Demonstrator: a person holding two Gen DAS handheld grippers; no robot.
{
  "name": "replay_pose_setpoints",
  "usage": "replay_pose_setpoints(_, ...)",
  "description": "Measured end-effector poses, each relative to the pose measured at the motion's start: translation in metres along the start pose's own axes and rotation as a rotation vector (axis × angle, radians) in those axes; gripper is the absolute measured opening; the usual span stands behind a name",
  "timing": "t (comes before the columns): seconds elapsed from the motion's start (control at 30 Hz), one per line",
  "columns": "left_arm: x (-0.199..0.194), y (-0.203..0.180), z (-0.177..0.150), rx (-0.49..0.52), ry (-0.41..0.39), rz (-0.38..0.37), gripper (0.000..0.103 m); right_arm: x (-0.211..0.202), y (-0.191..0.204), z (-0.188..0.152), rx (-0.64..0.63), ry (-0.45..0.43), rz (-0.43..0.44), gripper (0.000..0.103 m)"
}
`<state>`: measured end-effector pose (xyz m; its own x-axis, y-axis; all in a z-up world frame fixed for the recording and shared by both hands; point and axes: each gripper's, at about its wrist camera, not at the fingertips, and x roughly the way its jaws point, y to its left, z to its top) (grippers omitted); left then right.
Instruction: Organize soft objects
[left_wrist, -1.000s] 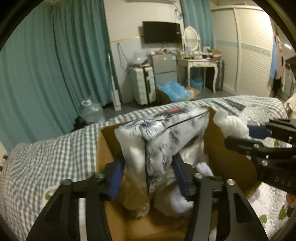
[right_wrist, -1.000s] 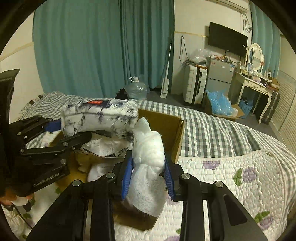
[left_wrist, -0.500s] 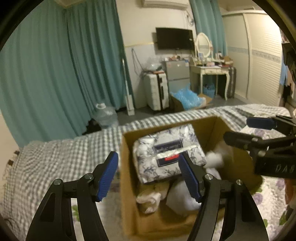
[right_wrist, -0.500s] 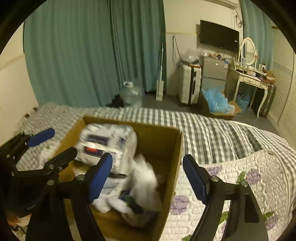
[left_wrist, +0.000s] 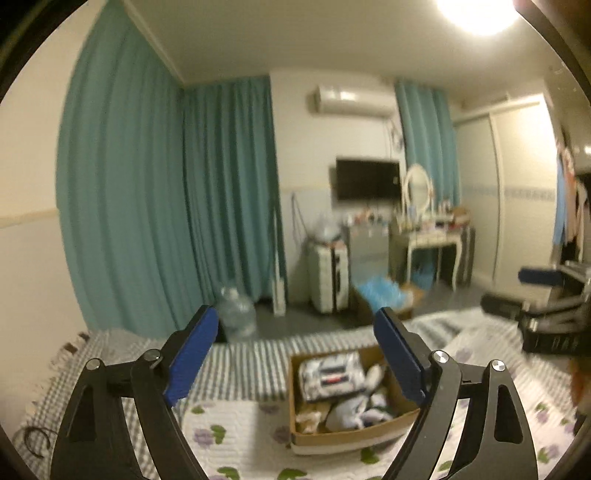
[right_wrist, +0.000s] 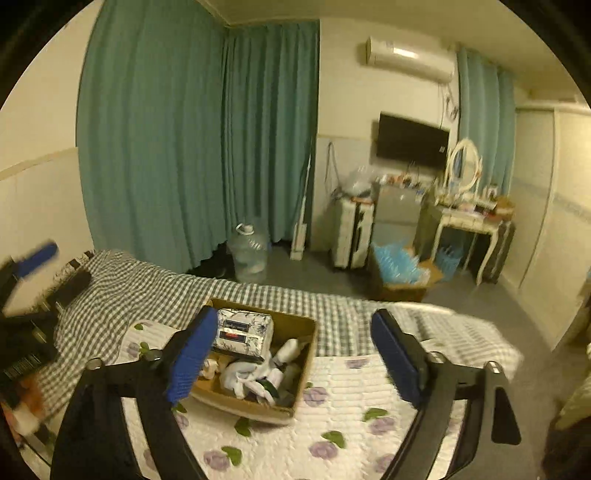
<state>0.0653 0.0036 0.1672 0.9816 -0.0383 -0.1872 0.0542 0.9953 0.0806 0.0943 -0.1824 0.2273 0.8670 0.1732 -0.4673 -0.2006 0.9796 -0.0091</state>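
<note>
A brown cardboard box (left_wrist: 351, 437) (right_wrist: 306, 354) sits on the bed. In it lie a floral-printed soft pack (left_wrist: 330, 373) (right_wrist: 242, 330) and several white soft items (left_wrist: 354, 408) (right_wrist: 251, 376). My left gripper (left_wrist: 297, 360) is open and empty, held high and well back from the box. My right gripper (right_wrist: 291, 356) is open and empty, also raised above the bed. The right gripper also shows at the right edge of the left wrist view (left_wrist: 532, 291), and the left gripper at the left edge of the right wrist view (right_wrist: 40, 269).
The bed has a white floral quilt (right_wrist: 332, 428) and a grey checked blanket (right_wrist: 122, 291). Beyond it are teal curtains (right_wrist: 184, 147), a water jug (right_wrist: 249, 253), a white suitcase (right_wrist: 351, 234), a dressing table (right_wrist: 469, 218) and a box of blue items (right_wrist: 399, 266).
Both grippers let go of their loads, the floral pack and a white soft item, into the box, opened wide, then rose and drew back; the box now looks small and far.
</note>
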Motion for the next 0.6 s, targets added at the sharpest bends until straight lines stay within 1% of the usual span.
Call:
replay_pose_setpoints(0.03, -0.011, 0.002, 0.003, -0.004, -0.018, 0.0, 0.093, -0.015, 0.004, 0.0, -0.013, -0.019, -0.013, 0.093)
replay_pose_setpoints(0.07, -0.023, 0.003, 0.005, -0.008, -0.039, 0.003, 0.094, -0.029, 0.008, -0.002, -0.023, -0.04, -0.016, 0.098)
replay_pose_setpoints(0.1, -0.03, 0.003, 0.006, -0.006, -0.053, 0.005, 0.094, -0.039, 0.011, -0.003, -0.028, -0.055, -0.013, 0.101)
replay_pose_setpoints(0.13, -0.037, 0.003, 0.006, 0.002, -0.065, 0.004, 0.094, -0.048, 0.012, -0.005, -0.031, -0.068, -0.011, 0.102)
replay_pose_setpoints(0.2, -0.043, 0.002, 0.002, 0.021, -0.063, 0.012, 0.096, -0.066, 0.019, -0.012, -0.038, -0.103, -0.012, 0.102)
replay_pose_setpoints(0.3, -0.045, 0.0, -0.012, 0.035, -0.079, 0.048, 0.097, -0.084, 0.027, -0.02, -0.039, -0.15, -0.022, 0.103)
replay_pose_setpoints(0.33, -0.046, 0.0, -0.023, 0.031, -0.083, 0.057, 0.097, -0.086, 0.028, -0.023, -0.033, -0.163, -0.024, 0.103)
replay_pose_setpoints(0.4, -0.04, 0.004, -0.038, 0.016, -0.067, 0.035, 0.098, -0.089, 0.028, -0.035, -0.022, -0.202, -0.044, 0.103)
replay_pose_setpoints(0.47, -0.029, 0.01, -0.06, -0.009, -0.039, 0.051, 0.098, -0.082, 0.026, -0.049, -0.005, -0.231, -0.048, 0.103)
replay_pose_setpoints(0.6, -0.007, 0.015, -0.094, -0.029, 0.0, 0.084, 0.098, -0.056, 0.022, -0.079, 0.047, -0.227, -0.012, 0.103)
